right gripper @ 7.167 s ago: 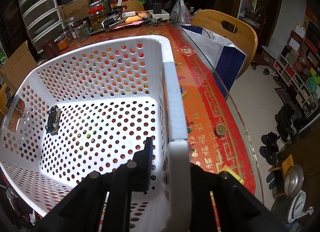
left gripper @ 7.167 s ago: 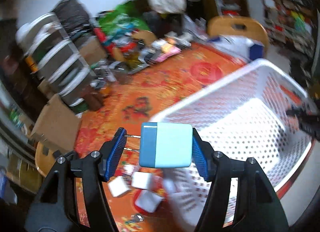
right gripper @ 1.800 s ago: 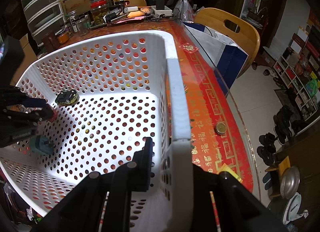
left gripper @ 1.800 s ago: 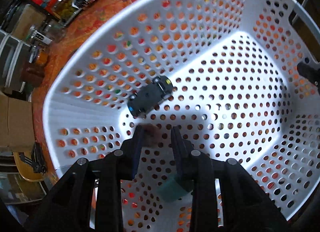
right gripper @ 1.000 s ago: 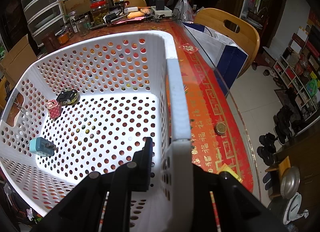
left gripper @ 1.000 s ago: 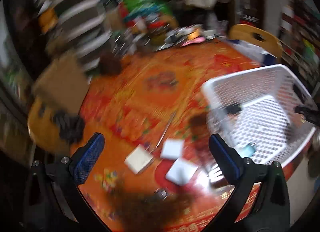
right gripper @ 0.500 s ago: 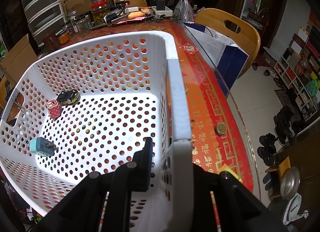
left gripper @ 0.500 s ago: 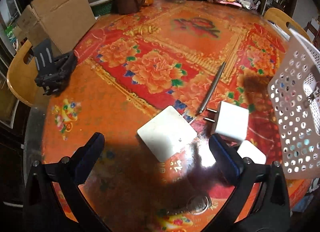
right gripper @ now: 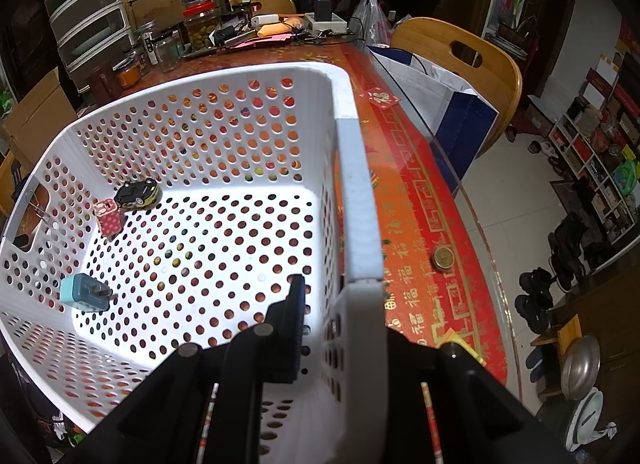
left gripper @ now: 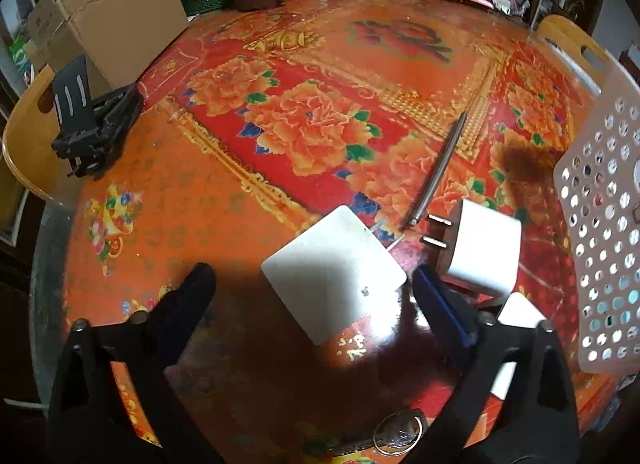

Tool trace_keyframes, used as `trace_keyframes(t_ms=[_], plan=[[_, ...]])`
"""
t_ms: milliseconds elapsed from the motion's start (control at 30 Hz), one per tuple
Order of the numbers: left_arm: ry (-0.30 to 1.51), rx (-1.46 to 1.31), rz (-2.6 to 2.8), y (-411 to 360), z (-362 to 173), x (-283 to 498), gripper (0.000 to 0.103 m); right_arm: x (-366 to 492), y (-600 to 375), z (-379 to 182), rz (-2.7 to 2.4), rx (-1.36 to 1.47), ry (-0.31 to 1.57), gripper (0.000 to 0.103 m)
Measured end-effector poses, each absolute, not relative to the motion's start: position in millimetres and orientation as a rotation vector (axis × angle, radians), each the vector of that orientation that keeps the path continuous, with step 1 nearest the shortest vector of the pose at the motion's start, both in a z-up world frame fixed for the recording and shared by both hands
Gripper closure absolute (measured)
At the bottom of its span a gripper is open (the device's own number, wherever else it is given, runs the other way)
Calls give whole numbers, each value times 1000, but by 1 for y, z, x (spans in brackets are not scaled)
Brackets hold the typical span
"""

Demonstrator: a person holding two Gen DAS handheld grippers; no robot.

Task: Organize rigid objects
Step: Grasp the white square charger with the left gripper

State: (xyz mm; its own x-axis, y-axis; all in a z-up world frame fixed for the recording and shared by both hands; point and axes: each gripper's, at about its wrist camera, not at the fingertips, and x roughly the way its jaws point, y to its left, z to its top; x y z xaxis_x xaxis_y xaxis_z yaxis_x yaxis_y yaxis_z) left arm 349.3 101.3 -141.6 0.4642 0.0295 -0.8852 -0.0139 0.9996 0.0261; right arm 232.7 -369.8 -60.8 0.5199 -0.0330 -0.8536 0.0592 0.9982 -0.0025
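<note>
Right claw (right gripper: pixel 340 328) pinching white basket (right gripper: pixel 356 192) wall; inside, toy car (right gripper: pixel 137 193), pink box (right gripper: pixel 108 217), blue charger (right gripper: pixel 84 293)

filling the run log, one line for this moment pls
left gripper: closing around flat white charger, not gripped | right gripper: clamped on basket rim

The left gripper's right finger (left gripper: pixel 444 312) hides most of a small white charger (left gripper: pixel 518 312).

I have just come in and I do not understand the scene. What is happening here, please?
A person is sorting small items into a white basket. The right gripper is shut on its rim. The left gripper, jaws just closing, straddles a flat white charger without touching it. A blue plug adapter and toy car already lie inside.
</note>
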Motion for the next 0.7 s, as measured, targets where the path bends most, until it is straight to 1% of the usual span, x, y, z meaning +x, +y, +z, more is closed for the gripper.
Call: trace_keyframes(t_ms=[33, 67, 100, 133, 233, 333, 433, 700], plan=[[1085, -5, 24, 103, -141, 349, 24, 233, -370, -61, -55, 28, 1023, 89], [1086, -22, 17, 105, -140, 349, 28, 233, -370, -61, -55, 28, 1023, 89], [1086, -30, 8, 105, -139, 349, 39, 233, -370, -61, -55, 29, 1023, 89], [1083, -26, 9, 104, -138, 349, 42, 233, -370, -61, -56, 28, 1023, 89], [1067, 31, 73, 100, -135, 346, 42, 233, -370, -61, -56, 29, 1022, 89], [1059, 30, 81, 100, -133, 341, 42, 233, -370, -61, -56, 28, 1022, 89], [1011, 49, 129, 101, -125, 335, 42, 233, -369, -61, -56, 27, 1023, 89], [830, 154, 219, 86, -63, 312, 42, 233, -368, -60, -53, 25, 1022, 89]])
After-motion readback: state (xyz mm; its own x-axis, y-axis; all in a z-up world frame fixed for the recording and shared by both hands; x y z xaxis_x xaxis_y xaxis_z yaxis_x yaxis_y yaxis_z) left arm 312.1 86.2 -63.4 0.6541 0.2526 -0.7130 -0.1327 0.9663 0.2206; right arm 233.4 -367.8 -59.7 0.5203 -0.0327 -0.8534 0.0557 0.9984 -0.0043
